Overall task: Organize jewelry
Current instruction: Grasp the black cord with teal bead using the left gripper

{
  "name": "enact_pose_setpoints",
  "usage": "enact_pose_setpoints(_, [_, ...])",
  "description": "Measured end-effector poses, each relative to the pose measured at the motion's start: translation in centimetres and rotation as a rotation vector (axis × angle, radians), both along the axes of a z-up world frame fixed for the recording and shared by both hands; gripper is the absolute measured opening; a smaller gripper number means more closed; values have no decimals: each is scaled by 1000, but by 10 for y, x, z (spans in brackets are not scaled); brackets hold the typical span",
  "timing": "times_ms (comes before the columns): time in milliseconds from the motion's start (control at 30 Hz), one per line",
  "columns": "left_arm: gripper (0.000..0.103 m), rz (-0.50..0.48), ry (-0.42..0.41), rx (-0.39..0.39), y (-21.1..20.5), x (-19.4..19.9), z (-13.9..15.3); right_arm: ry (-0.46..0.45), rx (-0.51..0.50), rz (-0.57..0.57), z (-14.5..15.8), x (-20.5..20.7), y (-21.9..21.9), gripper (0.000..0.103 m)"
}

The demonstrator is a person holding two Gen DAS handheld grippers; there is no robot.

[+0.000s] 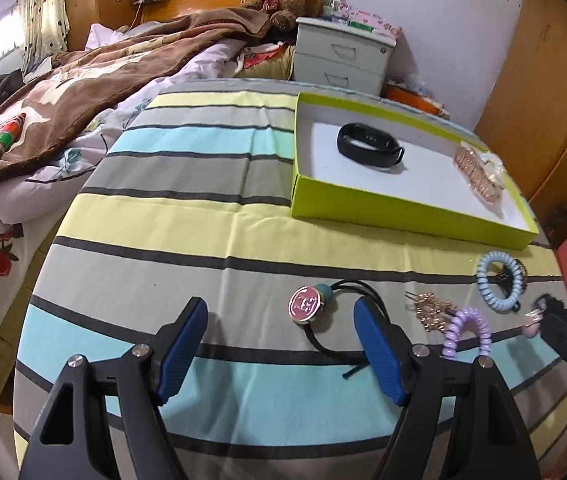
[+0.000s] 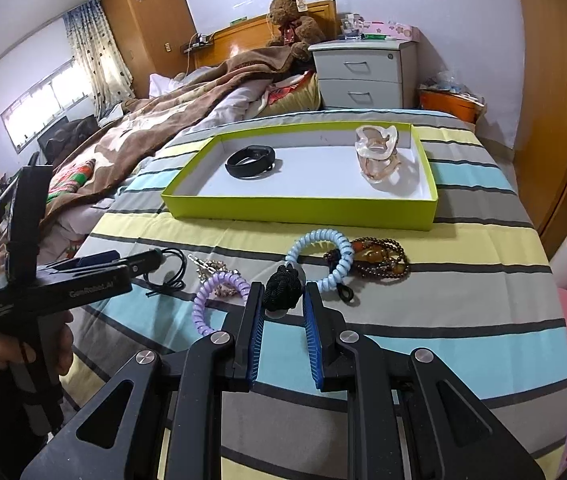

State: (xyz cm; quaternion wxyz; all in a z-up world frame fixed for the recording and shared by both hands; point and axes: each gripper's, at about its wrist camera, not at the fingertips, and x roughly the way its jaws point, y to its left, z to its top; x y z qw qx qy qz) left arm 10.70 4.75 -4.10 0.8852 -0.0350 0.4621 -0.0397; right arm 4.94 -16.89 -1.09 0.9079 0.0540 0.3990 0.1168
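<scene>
Right wrist view: right gripper (image 2: 282,304) closed on a black knotted ornament (image 2: 283,289) over the striped cloth (image 2: 463,292); left gripper (image 1: 281,344) spread wide, holding nothing.

Left wrist view alone shows the pink round pendant (image 1: 305,304) on its black cord lying between the left pads (image 1: 377,354). Right wrist view alone shows brown bead bracelets (image 2: 381,260) touching the light blue coil hair tie (image 2: 321,258). Purple coil tie (image 2: 213,300) and gold chain (image 1: 429,312) sit near both grippers. Beyond them, the green box (image 2: 299,208) holds a black fitness band (image 2: 250,162) and a clear-wrapped gold-toned piece (image 2: 379,156), well apart. Teddy bear (image 2: 293,20) on the bed behind.
</scene>
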Motion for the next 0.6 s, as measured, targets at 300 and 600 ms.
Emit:
enact_pose_setpoints(300, [59, -12, -17, 108, -14, 4, -4, -29, -61, -1, 3, 2, 3, 20])
enact_pose_setpoints(600, [22, -39, -30, 128, -23, 4, 0, -31, -61, 1, 4, 2, 1, 20])
